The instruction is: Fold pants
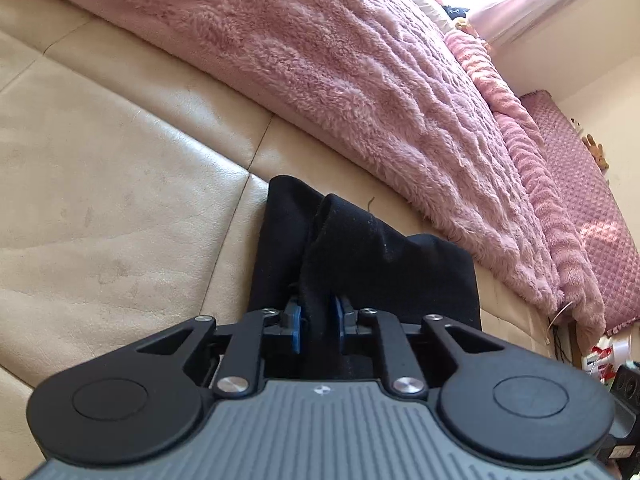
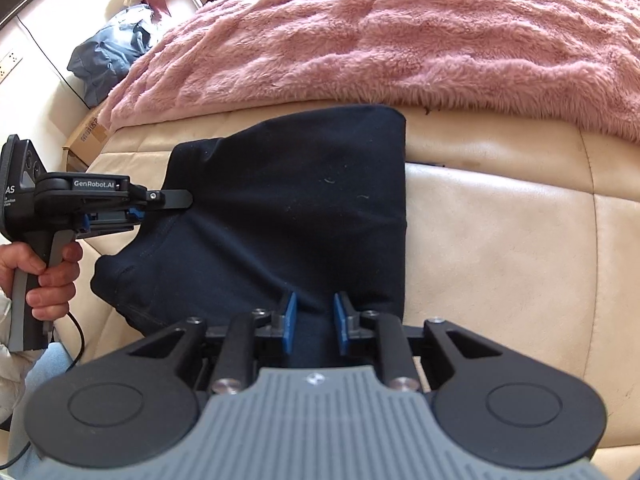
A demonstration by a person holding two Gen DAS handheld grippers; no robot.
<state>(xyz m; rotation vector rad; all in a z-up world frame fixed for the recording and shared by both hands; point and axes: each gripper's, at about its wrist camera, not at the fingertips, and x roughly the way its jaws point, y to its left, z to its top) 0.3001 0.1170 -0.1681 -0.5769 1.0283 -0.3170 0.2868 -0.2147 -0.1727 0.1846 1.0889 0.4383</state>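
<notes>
Dark navy pants (image 2: 288, 200) lie folded on the cream leather cushion (image 2: 500, 240), just in front of the pink blanket. My right gripper (image 2: 314, 320) is at their near edge, its blue pads (image 2: 289, 320) shut on a ridge of cloth. My left gripper (image 2: 180, 204), held by a hand (image 2: 52, 276), grips the pants' left edge, and creases fan out from it. In the left wrist view the pants (image 1: 380, 256) rise in a bunched fold that fills the gap in my left gripper (image 1: 318, 316). The cloth looks lifted at both gripped edges.
A fluffy pink blanket (image 2: 380, 32) (image 1: 340, 60) covers the surface behind the pants. A heap of blue clothes (image 2: 108, 60) and a cardboard box (image 2: 90, 130) lie far left. A quilted pink cover (image 1: 592, 200) runs along the wall. Bare cream leather (image 1: 100, 200) extends left.
</notes>
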